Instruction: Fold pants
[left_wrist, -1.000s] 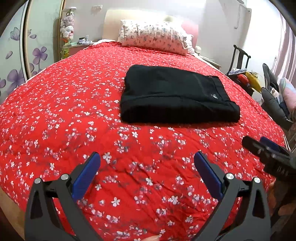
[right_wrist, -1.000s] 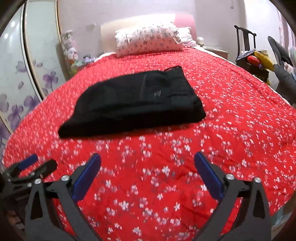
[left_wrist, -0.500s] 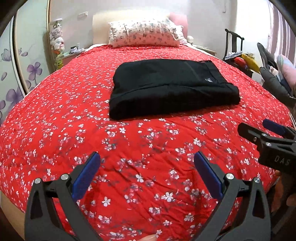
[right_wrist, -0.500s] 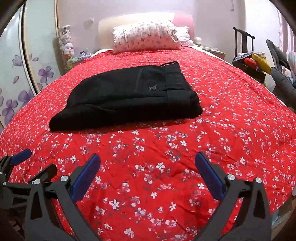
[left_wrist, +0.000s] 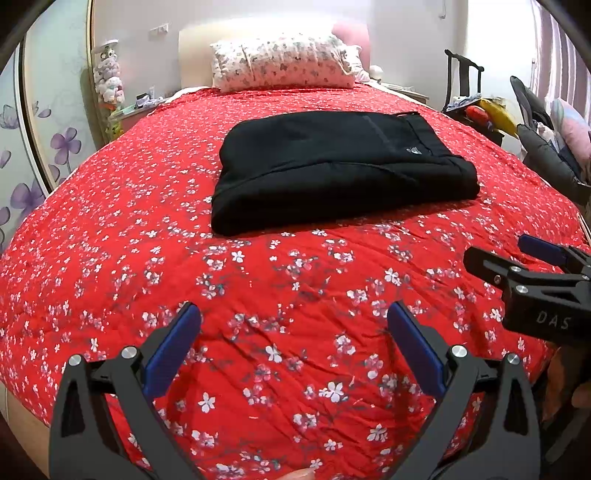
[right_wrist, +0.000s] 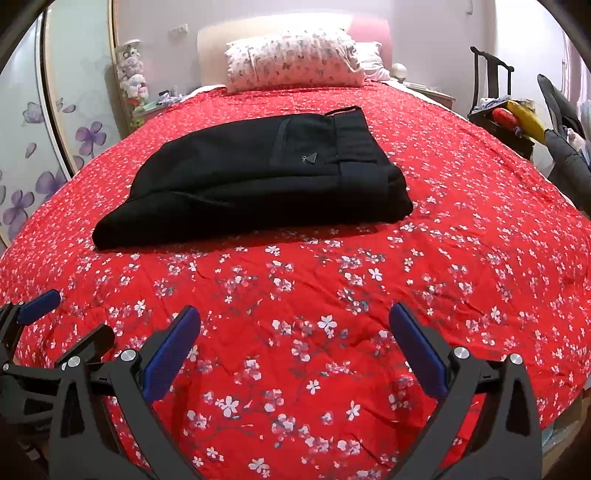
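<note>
The black pants (left_wrist: 340, 166) lie folded into a flat rectangle on the red flowered bedspread (left_wrist: 258, 295), waistband to the right. They also show in the right wrist view (right_wrist: 266, 177). My left gripper (left_wrist: 293, 321) is open and empty, well short of the pants, over the near part of the bed. My right gripper (right_wrist: 295, 325) is open and empty too, also short of the pants. The right gripper shows at the right edge of the left wrist view (left_wrist: 532, 273); the left gripper shows at the lower left of the right wrist view (right_wrist: 55, 328).
A flowered pillow (left_wrist: 284, 61) leans on the headboard at the far end. A nightstand with toys (left_wrist: 122, 107) stands far left by a flowered wardrobe door (left_wrist: 40, 140). A dark chair with clothes and bags (left_wrist: 480, 107) stands far right.
Both grippers have swung and drawn back a little, so the pants sit more centred and farther off in both views. The pants have not moved. Both grippers stay open.
</note>
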